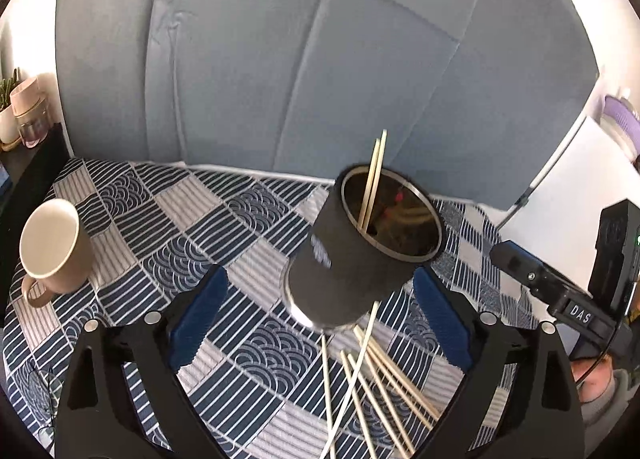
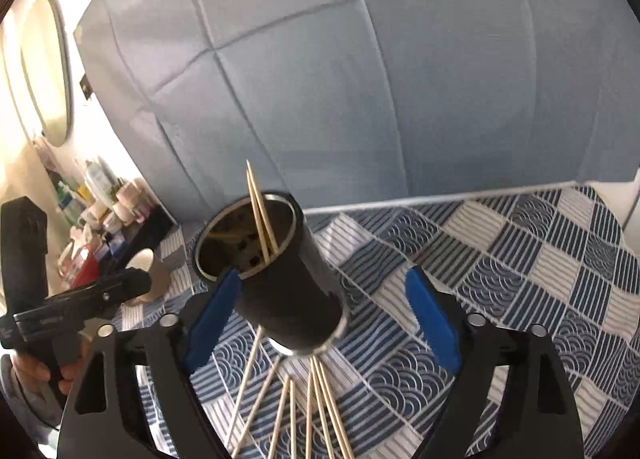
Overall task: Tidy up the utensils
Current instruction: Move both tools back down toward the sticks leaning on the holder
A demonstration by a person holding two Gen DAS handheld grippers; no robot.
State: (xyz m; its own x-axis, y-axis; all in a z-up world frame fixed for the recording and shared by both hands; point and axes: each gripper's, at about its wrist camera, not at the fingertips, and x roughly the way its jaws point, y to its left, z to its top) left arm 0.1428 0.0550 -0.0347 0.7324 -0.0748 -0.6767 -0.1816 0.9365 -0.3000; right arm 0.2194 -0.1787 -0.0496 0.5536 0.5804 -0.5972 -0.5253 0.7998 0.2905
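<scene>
A black cylindrical holder (image 1: 352,259) with a metal rim stands on the patterned cloth, two wooden chopsticks (image 1: 374,183) leaning inside it. Several more chopsticks (image 1: 372,379) lie loose on the cloth in front of it. My left gripper (image 1: 320,323) is open, its blue pads either side of the holder's base, not touching. In the right wrist view the holder (image 2: 288,283) with the two chopsticks (image 2: 260,215) sits between the blue pads of my open right gripper (image 2: 324,319), with the left pad close against its side. Loose chopsticks (image 2: 304,407) lie below.
A beige mug (image 1: 52,247) stands at the left on the blue-and-white patterned cloth (image 1: 168,227). A grey-blue padded headboard (image 1: 280,59) rises behind. A shelf with bottles and jars (image 2: 100,215) is at the left, with an oval mirror above.
</scene>
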